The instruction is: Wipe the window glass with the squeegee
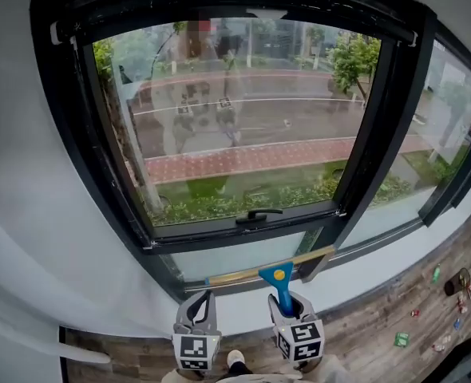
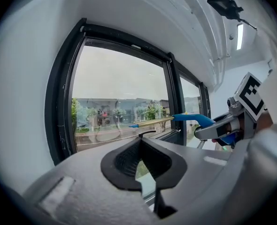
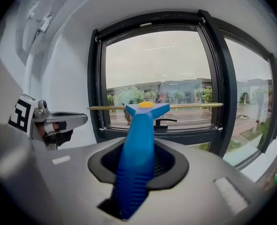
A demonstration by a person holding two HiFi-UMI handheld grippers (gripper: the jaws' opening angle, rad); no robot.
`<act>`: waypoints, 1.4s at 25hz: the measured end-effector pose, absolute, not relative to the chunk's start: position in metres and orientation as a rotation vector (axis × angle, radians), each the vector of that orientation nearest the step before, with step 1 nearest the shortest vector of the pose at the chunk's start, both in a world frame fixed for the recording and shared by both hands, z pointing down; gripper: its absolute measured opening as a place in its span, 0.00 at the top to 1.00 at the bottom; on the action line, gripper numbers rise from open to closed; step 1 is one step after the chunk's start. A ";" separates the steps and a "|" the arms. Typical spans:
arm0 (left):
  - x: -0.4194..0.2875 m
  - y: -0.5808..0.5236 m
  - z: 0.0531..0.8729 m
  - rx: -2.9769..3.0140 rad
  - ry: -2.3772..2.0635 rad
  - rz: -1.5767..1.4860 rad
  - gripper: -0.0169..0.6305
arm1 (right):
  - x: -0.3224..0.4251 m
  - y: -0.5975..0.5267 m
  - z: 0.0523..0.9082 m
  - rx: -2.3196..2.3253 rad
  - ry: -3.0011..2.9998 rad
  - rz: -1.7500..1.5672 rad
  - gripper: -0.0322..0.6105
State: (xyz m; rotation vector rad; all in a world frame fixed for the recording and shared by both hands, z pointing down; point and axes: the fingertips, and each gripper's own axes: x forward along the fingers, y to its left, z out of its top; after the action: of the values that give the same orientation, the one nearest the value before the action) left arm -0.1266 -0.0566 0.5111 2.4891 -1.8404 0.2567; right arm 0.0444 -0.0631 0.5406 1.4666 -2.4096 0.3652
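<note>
Right gripper low centre, fingers clenched on the squeegee's blue handle. Its brass-coloured blade sits level, low against the window, near the black latch handle; I cannot tell if it touches the glass. Left gripper just beside the right one, fingers drawn together on nothing, aimed at the same pane.

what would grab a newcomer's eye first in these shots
The bright blue squeegee, clamped in the right tool, stands out first, its yellowish blade level near the bottom of the window glass. Then comes the big black frame, with a brick path and greenery outside. The left tool is shut on nothing.
</note>
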 end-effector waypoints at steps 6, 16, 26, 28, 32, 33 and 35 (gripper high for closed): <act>-0.146 -0.117 0.505 2.473 -1.832 0.250 0.98 | 0.033 -0.119 0.531 1.488 -2.422 0.369 0.77; -0.134 -0.182 0.471 2.453 -1.910 0.237 0.98 | 0.044 -0.194 0.501 1.465 -2.507 0.312 0.77; -0.113 -0.261 0.371 2.470 -2.017 0.144 0.97 | 0.071 -0.288 0.384 1.562 -2.660 0.158 0.77; -0.108 -0.274 0.346 2.474 -2.036 0.133 0.97 | 0.075 -0.304 0.351 1.577 -2.705 0.130 0.77; -0.097 -0.295 0.292 2.514 -2.082 0.062 0.97 | 0.085 -0.329 0.288 1.594 -2.766 0.058 0.77; -0.093 -0.298 0.279 2.532 -2.082 0.042 0.97 | 0.088 -0.333 0.274 1.604 -2.771 0.031 0.77; -0.086 -0.304 0.255 2.566 -2.080 0.004 0.97 | 0.096 -0.343 0.247 1.628 -2.778 -0.013 0.77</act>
State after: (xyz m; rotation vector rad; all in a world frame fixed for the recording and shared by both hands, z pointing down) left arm -0.0856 -0.3041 0.2546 2.5655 -2.0797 0.0041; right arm 0.0956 -0.3429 0.2468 1.6284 -2.7785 -0.0131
